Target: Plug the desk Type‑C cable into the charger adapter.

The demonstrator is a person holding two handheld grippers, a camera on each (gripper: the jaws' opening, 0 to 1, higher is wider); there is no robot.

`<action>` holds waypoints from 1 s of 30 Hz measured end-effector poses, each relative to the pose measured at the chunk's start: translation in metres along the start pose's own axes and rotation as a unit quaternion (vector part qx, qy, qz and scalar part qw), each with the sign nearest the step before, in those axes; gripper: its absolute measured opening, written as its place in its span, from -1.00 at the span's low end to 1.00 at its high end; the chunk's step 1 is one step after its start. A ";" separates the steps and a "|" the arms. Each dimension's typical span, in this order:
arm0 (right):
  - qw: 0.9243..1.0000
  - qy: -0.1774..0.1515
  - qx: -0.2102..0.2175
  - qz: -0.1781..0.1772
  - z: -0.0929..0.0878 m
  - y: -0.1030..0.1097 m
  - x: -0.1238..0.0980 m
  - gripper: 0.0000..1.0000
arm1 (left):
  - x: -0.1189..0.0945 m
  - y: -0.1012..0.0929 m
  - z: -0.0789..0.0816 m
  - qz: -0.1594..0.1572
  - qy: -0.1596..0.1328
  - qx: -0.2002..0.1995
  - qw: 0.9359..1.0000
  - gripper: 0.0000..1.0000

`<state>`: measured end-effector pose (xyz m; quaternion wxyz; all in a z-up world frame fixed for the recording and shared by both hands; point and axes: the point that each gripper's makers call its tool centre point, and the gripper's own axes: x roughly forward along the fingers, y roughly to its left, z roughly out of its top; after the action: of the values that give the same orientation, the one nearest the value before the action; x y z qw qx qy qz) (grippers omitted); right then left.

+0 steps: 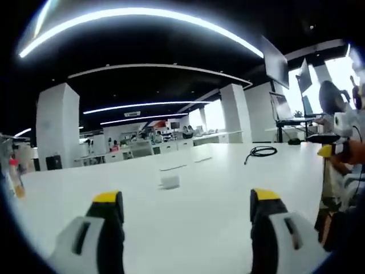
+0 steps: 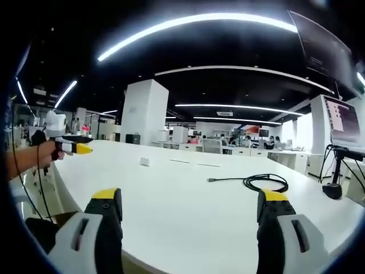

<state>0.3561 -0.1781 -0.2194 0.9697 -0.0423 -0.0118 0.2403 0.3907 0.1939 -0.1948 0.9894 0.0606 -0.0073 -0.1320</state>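
Our left gripper has two chunky jaws, each black along its inner face, capped by a bright yellow tip and backed by a pale grey shell with a dark slot cut into it. Our right gripper is built the same way: black fingers, yellow caps, grey slotted housings. Seen from the side in the right gripper view, the left unit shows a white top block, a black body and a yellow tip, with thin dark cables hanging beneath our hand.
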 end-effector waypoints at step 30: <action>1.000 0.010 -0.004 0.013 -0.007 -0.002 0.012 1.00 | 0.094 0.011 -0.021 -0.084 0.091 0.060 0.991 0.47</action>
<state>0.3675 -0.1745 -0.2260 0.9664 -0.0484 -0.0023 0.2525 0.4846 0.1821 -0.2141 0.9660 0.1315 0.0799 -0.2076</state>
